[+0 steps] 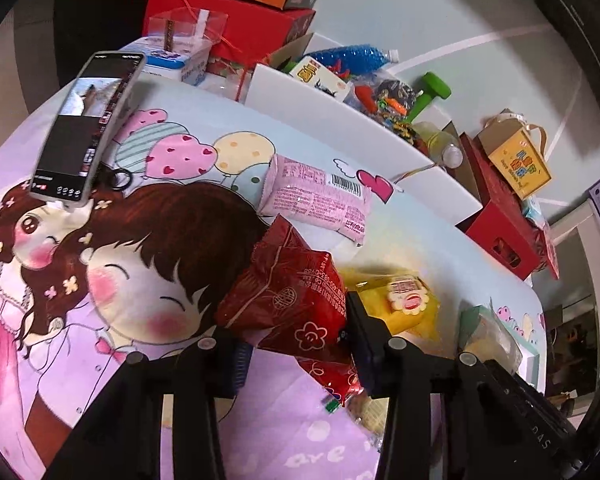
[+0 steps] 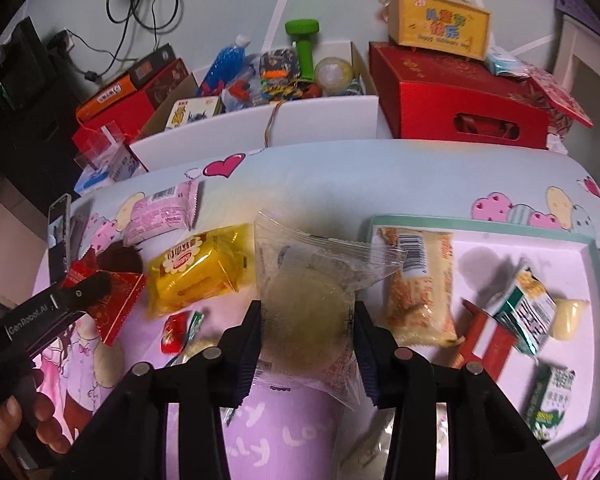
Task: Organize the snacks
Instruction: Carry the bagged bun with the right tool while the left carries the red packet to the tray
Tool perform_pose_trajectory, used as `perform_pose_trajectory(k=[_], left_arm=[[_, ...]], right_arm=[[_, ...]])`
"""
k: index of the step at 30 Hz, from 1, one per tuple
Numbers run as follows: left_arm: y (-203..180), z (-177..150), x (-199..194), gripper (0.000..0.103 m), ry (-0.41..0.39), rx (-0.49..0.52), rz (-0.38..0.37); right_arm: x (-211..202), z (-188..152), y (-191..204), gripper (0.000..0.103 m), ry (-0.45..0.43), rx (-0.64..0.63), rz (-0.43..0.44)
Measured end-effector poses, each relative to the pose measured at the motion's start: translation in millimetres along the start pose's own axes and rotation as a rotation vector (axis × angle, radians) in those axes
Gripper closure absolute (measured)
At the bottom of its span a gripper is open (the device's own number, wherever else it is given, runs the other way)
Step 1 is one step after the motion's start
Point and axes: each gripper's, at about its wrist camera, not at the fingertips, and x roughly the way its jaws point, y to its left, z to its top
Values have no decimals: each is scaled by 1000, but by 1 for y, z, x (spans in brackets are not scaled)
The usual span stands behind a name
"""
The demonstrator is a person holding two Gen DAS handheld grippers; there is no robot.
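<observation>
Snack count on the cartoon-print table

One pink wrapped packet (image 2: 162,216), one yellow packet (image 2: 198,270), one red foil packet (image 1: 288,296), one clear-wrapped round cake (image 2: 308,304), two green-and-white packets (image 2: 526,308).

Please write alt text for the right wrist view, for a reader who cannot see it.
The right gripper clamps a clear-wrapped round pastry above a cartoon-print cloth. Right of it, a green-rimmed tray holds several snacks.

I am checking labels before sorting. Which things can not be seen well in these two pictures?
- Left wrist view: the red packet covers most of the yellow packet.
- Left wrist view: the tray is cut off behind the gripper.
- Right wrist view: the clear packet has print too faint to read.
- Right wrist view: the phone is seen edge-on, screen unreadable.
</observation>
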Motion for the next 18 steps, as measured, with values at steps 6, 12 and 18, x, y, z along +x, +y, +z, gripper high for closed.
perform_pose_trajectory(k=[6,12,18], left_arm=[[-7,-13,-12,59,7,7,-12],[-23,-27,-22,59,14,53,-31],[-43,-42,-29,59,22,118,-28]], right_arm=[[-19,-17,1,58,-13,4,-5],[-34,-37,-3,57,-20,15,-7],[-44,-47,-14,57,-23,27,-28]])
